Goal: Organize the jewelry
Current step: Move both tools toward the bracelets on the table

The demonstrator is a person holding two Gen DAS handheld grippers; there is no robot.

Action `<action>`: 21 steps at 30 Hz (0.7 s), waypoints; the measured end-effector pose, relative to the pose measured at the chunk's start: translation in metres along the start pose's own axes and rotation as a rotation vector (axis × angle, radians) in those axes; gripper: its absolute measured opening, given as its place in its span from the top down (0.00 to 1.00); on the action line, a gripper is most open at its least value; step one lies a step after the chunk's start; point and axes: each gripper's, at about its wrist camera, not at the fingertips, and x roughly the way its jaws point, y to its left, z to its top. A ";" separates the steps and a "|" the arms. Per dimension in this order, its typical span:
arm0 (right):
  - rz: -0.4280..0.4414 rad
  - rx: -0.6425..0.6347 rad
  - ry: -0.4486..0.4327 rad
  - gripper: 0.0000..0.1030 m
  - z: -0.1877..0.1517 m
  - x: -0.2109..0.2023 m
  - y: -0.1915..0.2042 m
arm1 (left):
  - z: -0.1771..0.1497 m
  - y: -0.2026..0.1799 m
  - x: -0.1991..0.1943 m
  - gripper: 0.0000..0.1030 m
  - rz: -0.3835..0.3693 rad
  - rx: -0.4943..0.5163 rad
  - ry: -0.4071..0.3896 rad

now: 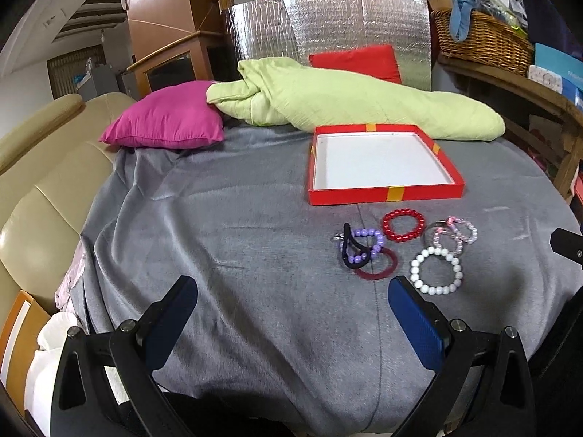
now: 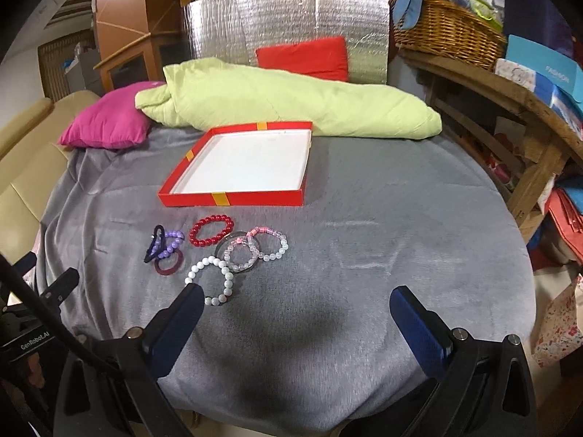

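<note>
— From the left wrist, what's in the red box (image 1: 386,191)?
— Nothing; its white floor is bare. It sits on the grey cloth (image 1: 218,218) just beyond the jewelry. The red bead bracelet (image 1: 403,224) lies nearest its front wall, apart from the rest. The purple bead bracelet (image 1: 364,242) is tangled with a black hair tie (image 1: 351,251) and overlaps a dark red ring (image 1: 377,264). The white bead bracelet (image 1: 436,270) lies just beside the pink and clear bracelets (image 1: 455,235).
— Anything crowding them?
— A green quilt (image 1: 346,98) and a magenta cushion (image 1: 167,120) lie behind the box. The left gripper (image 1: 291,302) hovers low over the cloth, fingers spread wide, holding nothing; its right finger (image 1: 415,318) is near the white beads.

— And the right wrist?
— Same empty box (image 2: 233,198), now up and left. All the jewelry sits to the left — the red bracelet (image 2: 212,230), the purple one (image 2: 165,244), the white one (image 2: 215,280). The right gripper (image 2: 297,304) is wide open over bare cloth, its left finger (image 2: 178,324) covering the edge of the white bracelet. A wicker basket (image 2: 448,32) stands on a wooden shelf at the right.
</note>
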 end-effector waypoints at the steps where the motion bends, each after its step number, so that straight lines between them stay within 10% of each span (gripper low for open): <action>1: 0.006 -0.003 0.010 0.00 0.001 0.005 0.002 | 0.000 0.000 0.003 0.00 -0.002 -0.004 0.001; 21: 0.123 -0.038 0.180 0.05 -0.006 0.078 0.036 | -0.009 0.006 0.054 0.00 0.021 -0.013 0.107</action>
